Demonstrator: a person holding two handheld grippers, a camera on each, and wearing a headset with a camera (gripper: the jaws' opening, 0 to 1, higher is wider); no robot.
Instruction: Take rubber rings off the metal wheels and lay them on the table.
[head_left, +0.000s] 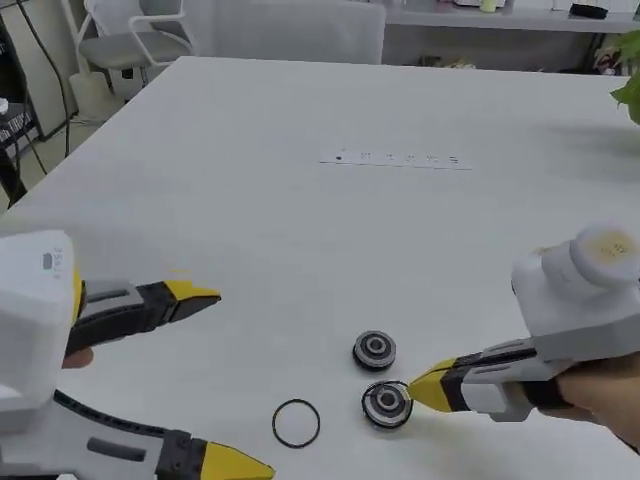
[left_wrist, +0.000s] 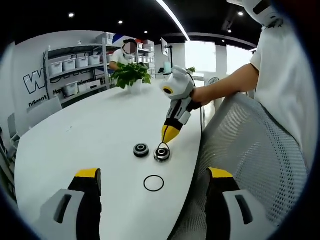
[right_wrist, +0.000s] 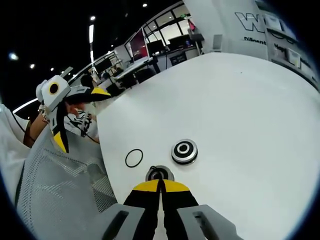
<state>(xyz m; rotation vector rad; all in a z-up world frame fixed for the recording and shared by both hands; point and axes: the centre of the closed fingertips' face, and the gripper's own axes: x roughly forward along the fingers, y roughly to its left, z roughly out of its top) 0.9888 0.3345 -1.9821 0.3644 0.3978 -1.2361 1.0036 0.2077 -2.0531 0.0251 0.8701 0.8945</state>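
Two metal wheels lie near the table's front edge: the far wheel (head_left: 374, 349) (right_wrist: 184, 151) and the near wheel (head_left: 387, 403) (left_wrist: 162, 153) (right_wrist: 159, 173). My right gripper (head_left: 418, 385) (right_wrist: 161, 186) (left_wrist: 169, 135) is shut, its yellow tips at the near wheel's rim, pinching a thin black loop of that wheel's rubber ring. A loose rubber ring (head_left: 297, 422) (left_wrist: 153, 183) (right_wrist: 134, 158) lies flat on the table left of the wheels. My left gripper (head_left: 220, 378) (left_wrist: 154, 174) stands wide open to the left of the ring, holding nothing.
The white table (head_left: 330, 230) stretches far back, with a strip of small marks (head_left: 395, 158) at its middle. A mesh chair (left_wrist: 250, 150) stands at the table's near edge. A potted plant (left_wrist: 131, 76) stands at one end of the table. A person stands by shelves in the background.
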